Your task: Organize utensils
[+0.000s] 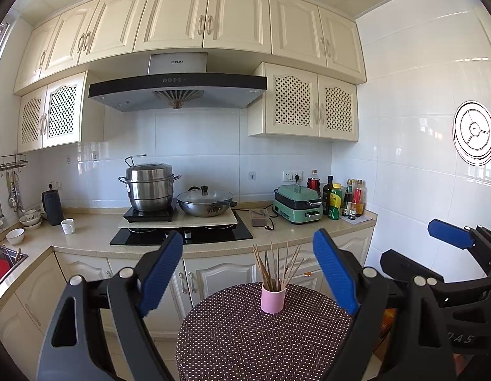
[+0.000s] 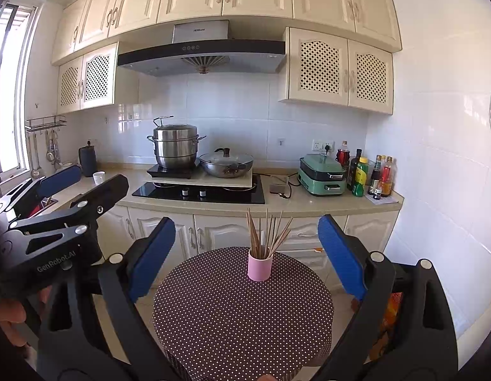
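A pink cup (image 1: 273, 298) (image 2: 260, 267) stands upright at the far side of a small round table (image 1: 245, 343) (image 2: 239, 317) covered in dark dotted cloth. Several wooden chopsticks (image 1: 275, 266) (image 2: 267, 233) fan out of it. My left gripper (image 1: 250, 270) is held open, short of the cup and above the table, with nothing between its blue pads (image 1: 162, 270). My right gripper (image 2: 247, 254) is open too, also empty, framing the cup from nearer. Each gripper shows at the edge of the other's view: the right gripper (image 1: 452, 238) and the left gripper (image 2: 59, 177).
Behind the table runs a kitchen counter (image 2: 277, 204) with a hob (image 2: 201, 192), a steel steamer pot (image 2: 175, 147), a lidded wok (image 2: 226, 162), a green electric cooker (image 2: 323, 174) and bottles (image 2: 369, 173). A sink (image 1: 5, 262) lies at far left. White tiled wall (image 2: 442, 158) on the right.
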A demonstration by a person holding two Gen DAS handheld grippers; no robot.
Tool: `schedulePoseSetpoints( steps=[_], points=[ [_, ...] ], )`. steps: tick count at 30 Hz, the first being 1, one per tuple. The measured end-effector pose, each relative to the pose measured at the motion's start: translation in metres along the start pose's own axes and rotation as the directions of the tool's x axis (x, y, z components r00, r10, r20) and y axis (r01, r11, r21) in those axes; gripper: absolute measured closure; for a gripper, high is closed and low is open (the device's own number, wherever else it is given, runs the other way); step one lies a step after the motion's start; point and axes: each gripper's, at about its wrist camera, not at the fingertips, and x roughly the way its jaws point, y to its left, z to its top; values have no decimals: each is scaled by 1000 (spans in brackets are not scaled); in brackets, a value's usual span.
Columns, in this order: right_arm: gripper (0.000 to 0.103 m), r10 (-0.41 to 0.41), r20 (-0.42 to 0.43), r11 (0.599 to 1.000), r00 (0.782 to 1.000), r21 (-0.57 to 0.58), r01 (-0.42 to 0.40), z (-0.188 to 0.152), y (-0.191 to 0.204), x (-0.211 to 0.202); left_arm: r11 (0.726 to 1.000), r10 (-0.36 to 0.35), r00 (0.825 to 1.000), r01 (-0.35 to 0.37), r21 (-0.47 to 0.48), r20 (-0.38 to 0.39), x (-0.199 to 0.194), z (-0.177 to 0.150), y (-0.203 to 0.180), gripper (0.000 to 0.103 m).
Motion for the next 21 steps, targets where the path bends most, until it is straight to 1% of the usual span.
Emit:
schedulePoseSetpoints(
  steps=[21],
  points=[
    [13, 1, -8, 1000, 1000, 4, -1, -1, 0, 1, 1000, 2, 1000, -2, 2, -4, 4, -2, 2, 20]
  ],
)
